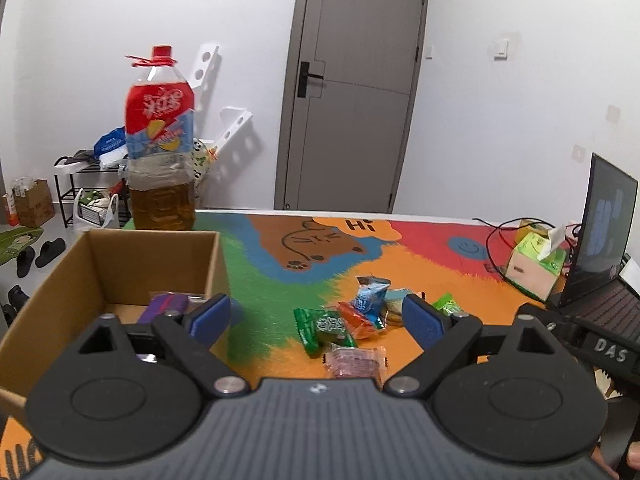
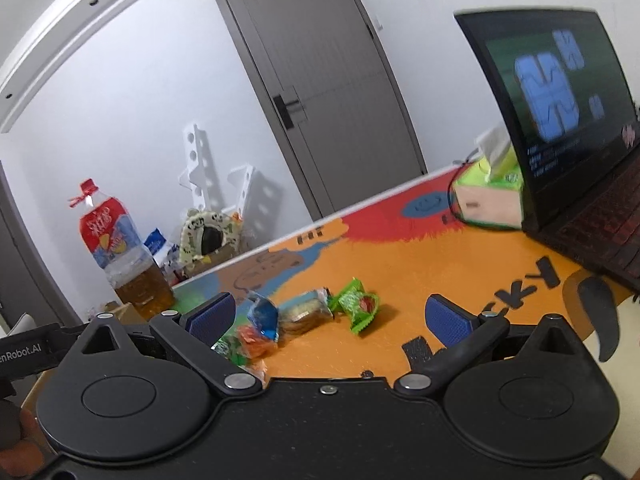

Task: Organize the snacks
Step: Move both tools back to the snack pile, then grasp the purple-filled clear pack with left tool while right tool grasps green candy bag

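two hand-held grippers are hovering over a colourful cartoon table mat [image 1: 280, 280], each with its blue pads spread wide and nothing between them. the left gripper [image 1: 316, 316] is sitting beside an open cardboard box [image 1: 120, 256] at the left of the mat; inside the box a purple packet [image 1: 166, 306] is lying on the bottom, next to a clear wrapper. a loose heap of snacks [image 1: 352, 320] is lying on the mat to the right of the box, in front of the left gripper: a green packet [image 1: 324, 326], a blue packet [image 1: 370, 296], an orange one and a pink clear-wrapped one nearest the camera. the right gripper [image 2: 332, 316] is facing the same heap from the other side, where a bright green packet [image 2: 356, 306] and a wrapped biscuit [image 2: 306, 310] are lying just beside each other. a large bottle of amber drink [image 1: 160, 152] is standing behind the box. a tissue box [image 1: 536, 264] and an open laptop [image 2: 560, 92] are sitting at the far right of the table.
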Available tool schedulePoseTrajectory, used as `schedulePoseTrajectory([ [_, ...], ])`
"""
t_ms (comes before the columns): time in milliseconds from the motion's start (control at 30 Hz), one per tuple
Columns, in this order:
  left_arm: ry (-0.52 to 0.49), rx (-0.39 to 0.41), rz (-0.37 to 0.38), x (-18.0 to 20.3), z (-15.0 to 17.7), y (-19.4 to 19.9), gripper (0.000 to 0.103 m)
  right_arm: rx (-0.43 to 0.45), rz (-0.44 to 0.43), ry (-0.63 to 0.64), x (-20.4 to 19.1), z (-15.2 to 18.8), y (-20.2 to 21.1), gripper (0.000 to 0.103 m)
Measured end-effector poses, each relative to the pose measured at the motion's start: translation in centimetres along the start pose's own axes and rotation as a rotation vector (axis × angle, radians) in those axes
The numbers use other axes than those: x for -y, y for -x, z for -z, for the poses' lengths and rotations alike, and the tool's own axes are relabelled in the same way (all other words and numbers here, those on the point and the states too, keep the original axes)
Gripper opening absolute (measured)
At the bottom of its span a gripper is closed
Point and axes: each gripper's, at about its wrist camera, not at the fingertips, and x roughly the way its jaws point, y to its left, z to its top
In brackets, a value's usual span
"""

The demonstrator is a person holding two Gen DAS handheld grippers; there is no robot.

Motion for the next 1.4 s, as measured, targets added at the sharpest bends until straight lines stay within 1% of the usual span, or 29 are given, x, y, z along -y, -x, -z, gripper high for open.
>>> schedulePoseTrajectory([
  [267,-0.013,-0.024,0.008,1.5,-0.2,-2.5,0.091,-0.069,0.012,0.018,0.7,-0.5,-2.6,0.099],
  [400,-0.010,-0.055,0.001,2.0,0.4,-4.1,0.090,-0.090,0.010,0.029,1.0,-0.9,-3.7,0.098],
  [567,-0.027,-0.095,0.010,2.7,1.5,-6.0,0.090,-0.128,0.012,0.047,1.1,-1.3,-5.2,0.097],
  [867,-0.035,-0.198,-0.041,2.8,3.7,-9.7,0.089,-0.151,-0.004,0.049,1.5,-0.9,-6.7,0.097],
  [933,-0.039,-0.221,-0.050,2.8,4.1,-10.3,0.085,-0.159,-0.002,0.049,1.6,-0.9,-7.1,0.097],
  [967,-0.040,-0.233,-0.052,2.8,4.3,-10.6,0.077,-0.161,0.000,0.050,1.6,-0.9,-7.2,0.096],
  [1000,-0.033,-0.249,-0.045,2.7,4.5,-10.9,0.066,-0.164,0.000,0.052,1.6,-1.0,-7.2,0.096],
  [1033,-0.013,-0.257,-0.024,2.4,4.7,-11.1,0.062,-0.165,0.001,0.055,1.5,-1.1,-7.3,0.095],
  [1067,-0.020,-0.244,-0.028,2.5,4.7,-10.9,0.049,-0.164,0.003,0.061,1.5,-1.3,-7.4,0.095],
  [1100,-0.023,-0.245,-0.013,2.5,4.7,-10.9,0.044,-0.163,0.005,0.068,1.4,-1.4,-7.4,0.095],
  [1167,0.000,-0.249,0.005,2.2,4.5,-10.9,0.038,-0.159,0.004,0.072,1.3,-1.8,-7.4,0.093],
  [1267,0.009,-0.240,0.012,2.0,4.2,-10.5,0.037,-0.158,0.006,0.074,1.2,-2.2,-7.8,0.092],
  [1400,0.022,-0.213,0.021,1.6,3.4,-10.1,0.037,-0.182,0.020,0.098,0.7,-2.1,-8.9,0.088],
])
